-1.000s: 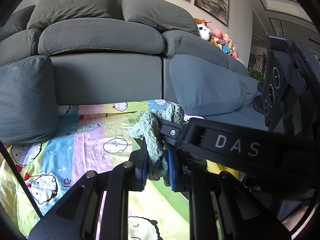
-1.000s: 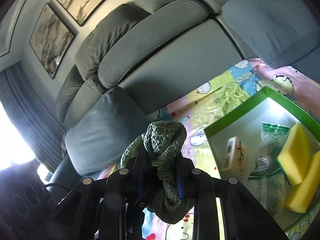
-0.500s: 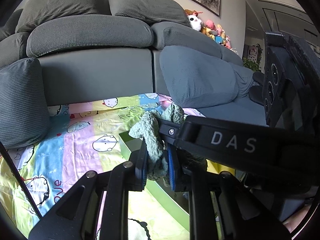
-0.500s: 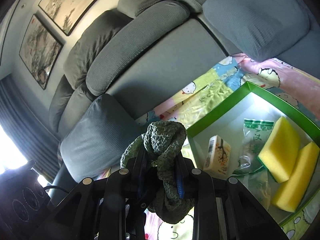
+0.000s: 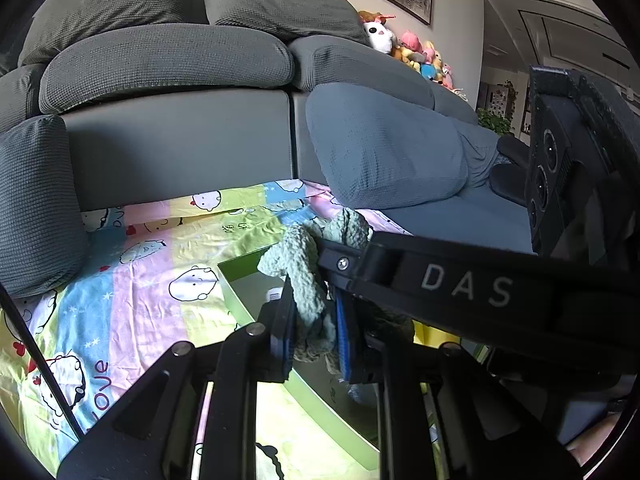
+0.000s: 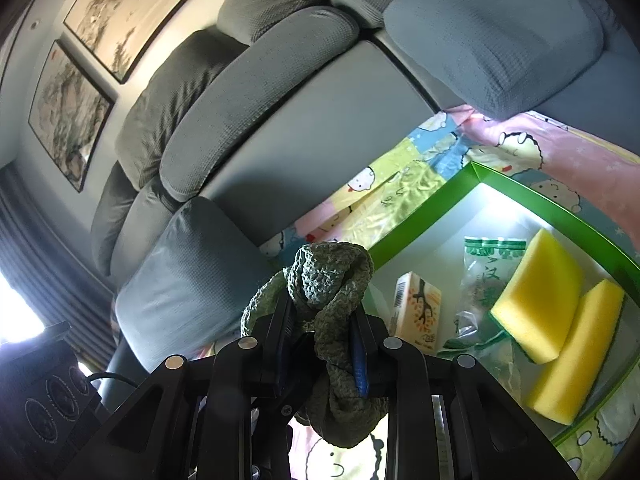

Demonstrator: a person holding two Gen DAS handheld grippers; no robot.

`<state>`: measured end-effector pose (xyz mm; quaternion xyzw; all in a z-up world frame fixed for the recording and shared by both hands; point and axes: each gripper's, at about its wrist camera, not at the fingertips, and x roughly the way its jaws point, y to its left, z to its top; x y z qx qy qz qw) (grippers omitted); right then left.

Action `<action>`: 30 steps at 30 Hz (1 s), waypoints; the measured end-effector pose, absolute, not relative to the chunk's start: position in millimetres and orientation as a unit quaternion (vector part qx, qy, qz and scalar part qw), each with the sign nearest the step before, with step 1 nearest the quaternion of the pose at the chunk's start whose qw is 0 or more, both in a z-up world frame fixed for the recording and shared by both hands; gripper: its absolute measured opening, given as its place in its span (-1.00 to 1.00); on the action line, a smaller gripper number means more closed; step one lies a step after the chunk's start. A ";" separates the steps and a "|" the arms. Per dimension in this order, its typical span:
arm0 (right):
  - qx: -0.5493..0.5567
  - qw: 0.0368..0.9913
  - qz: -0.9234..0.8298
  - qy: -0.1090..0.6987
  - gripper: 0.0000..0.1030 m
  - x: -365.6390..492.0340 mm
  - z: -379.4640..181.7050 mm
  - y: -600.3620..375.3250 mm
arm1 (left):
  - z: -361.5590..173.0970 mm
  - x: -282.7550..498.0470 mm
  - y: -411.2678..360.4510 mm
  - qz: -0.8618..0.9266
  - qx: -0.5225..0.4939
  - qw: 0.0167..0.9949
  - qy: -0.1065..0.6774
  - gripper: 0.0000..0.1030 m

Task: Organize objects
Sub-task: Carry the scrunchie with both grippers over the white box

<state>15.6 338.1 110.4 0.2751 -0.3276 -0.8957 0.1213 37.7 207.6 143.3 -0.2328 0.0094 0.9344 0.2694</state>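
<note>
Both grippers are shut on one bunched green knitted cloth. In the left wrist view my left gripper (image 5: 310, 324) pinches the cloth (image 5: 304, 268), and the right gripper's black body crosses in front at the right. In the right wrist view my right gripper (image 6: 322, 336) pinches the cloth (image 6: 328, 276), which hangs down between the fingers. A green-walled box (image 6: 420, 224) lies on the cartoon-print sheet to the right of and below the cloth; its edge also shows in the left wrist view (image 5: 236, 300). The box holds two yellow sponges (image 6: 536, 300), a small carton (image 6: 418, 312) and a clear packet (image 6: 484, 280).
A grey sofa (image 5: 180, 140) with back cushions runs behind the colourful sheet (image 5: 132, 280). A grey pillow (image 5: 36, 208) lies at the left, another (image 5: 384, 152) at the right. Plush toys (image 5: 412, 52) sit on the sofa's far end. Framed pictures (image 6: 132, 12) hang on the wall.
Both grippers, still holding the cloth, have moved toward the green box; the box has come nearer and shows more fully in both views.
</note>
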 end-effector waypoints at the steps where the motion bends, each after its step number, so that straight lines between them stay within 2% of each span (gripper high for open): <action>1: 0.276 0.119 -0.896 -0.328 -0.45 15.6 110.1 338.8 | 143.0 37.2 208.5 0.934 -0.234 0.271 0.009 -0.72; 30: 0.309 0.071 -0.887 -0.334 -0.44 9.0 96.0 354.1 | 126.5 25.2 225.5 0.916 -0.271 0.295 0.001 -0.72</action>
